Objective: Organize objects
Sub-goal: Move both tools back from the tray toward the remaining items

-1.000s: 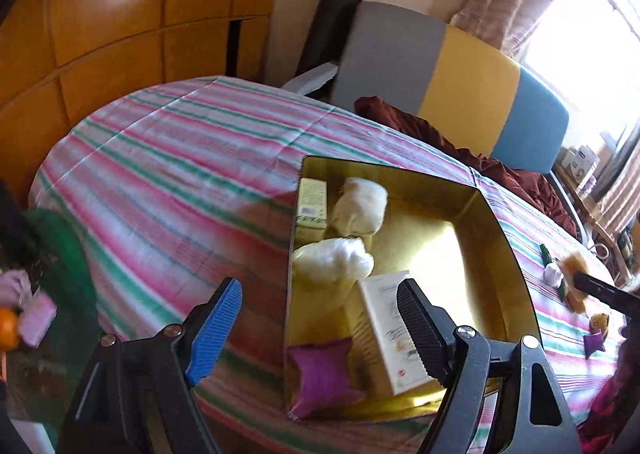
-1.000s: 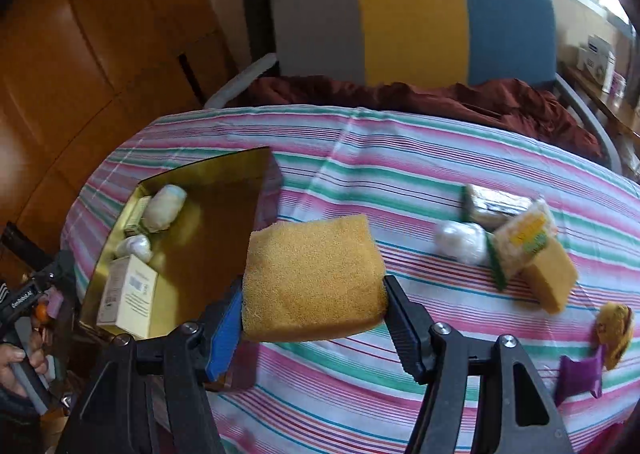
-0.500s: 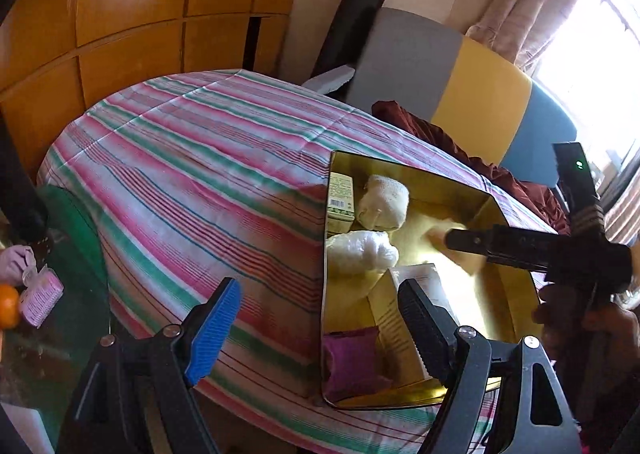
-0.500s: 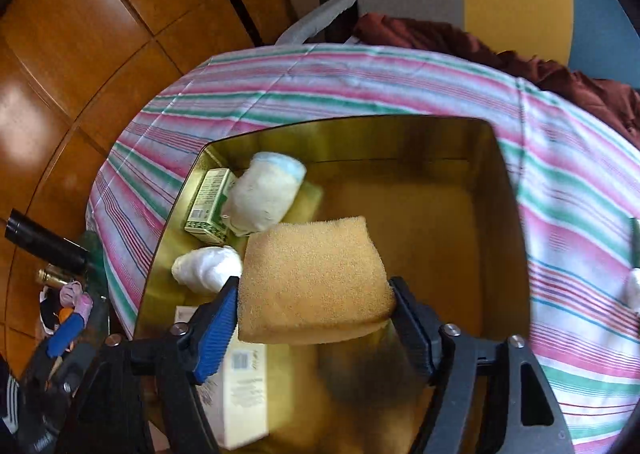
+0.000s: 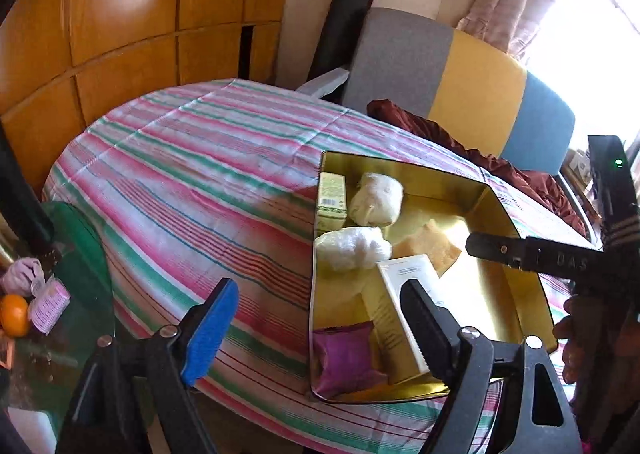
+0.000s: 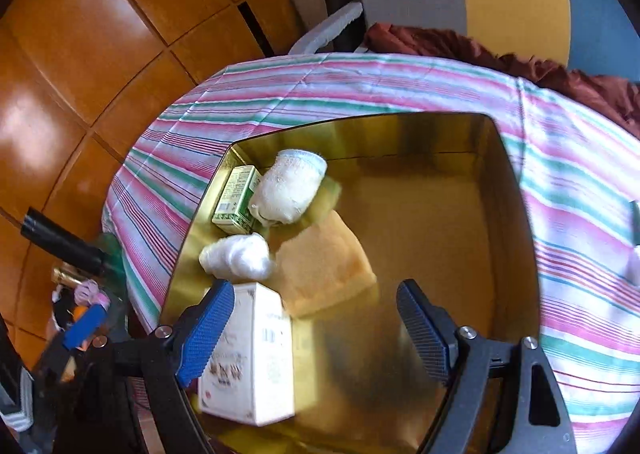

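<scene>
The yellow sponge (image 6: 324, 270) lies in your gold tin (image 6: 516, 221), touching the white wad (image 6: 236, 256) on its left. Your right gripper (image 6: 316, 328) hangs empty above it, jaws apart. Your left gripper (image 5: 316, 330), nothing between its jaws, is opening over the tin's near-left edge.

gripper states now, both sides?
Left gripper: jaws opening, nothing between them, above the striped tablecloth.
Right gripper: open, empty, over the gold tin.
</scene>
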`<state>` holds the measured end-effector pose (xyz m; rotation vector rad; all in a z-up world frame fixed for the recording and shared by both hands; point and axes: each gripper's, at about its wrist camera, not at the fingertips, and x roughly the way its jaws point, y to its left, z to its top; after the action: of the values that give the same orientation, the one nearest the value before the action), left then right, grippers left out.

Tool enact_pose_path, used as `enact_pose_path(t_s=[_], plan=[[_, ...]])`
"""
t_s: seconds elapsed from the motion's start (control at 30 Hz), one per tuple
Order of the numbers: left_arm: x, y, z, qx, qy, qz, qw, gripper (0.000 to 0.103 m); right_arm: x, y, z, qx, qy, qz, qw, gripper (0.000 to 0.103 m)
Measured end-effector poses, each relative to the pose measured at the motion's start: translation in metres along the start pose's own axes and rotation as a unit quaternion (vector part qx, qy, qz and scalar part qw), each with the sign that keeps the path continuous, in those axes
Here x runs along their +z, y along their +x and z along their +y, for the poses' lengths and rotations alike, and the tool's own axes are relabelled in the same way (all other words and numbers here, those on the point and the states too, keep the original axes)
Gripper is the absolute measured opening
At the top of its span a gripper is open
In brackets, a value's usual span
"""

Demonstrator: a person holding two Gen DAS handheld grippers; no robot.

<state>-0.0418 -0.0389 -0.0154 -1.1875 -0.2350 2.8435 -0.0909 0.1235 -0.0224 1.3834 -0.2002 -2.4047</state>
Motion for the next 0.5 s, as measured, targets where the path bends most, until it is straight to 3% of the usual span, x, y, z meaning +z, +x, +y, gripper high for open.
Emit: enact_pose_path(t_s=[0.23, 0.5], plan=[[0.001, -0.015, -0.021, 0.012, 0.040, -0.029, 0.9987, 0.090, -0.021, -0.033, -0.011, -0.046, -0.005, -0.044, 0.998, 0.085], [0.000, -0.023, -0.035, -0.004, 0.057, -0.029, 0.9980, 0.090, -0.041, -0.059, -0.043, -0.085, 0.005, -0.064, 0.994, 0.085]])
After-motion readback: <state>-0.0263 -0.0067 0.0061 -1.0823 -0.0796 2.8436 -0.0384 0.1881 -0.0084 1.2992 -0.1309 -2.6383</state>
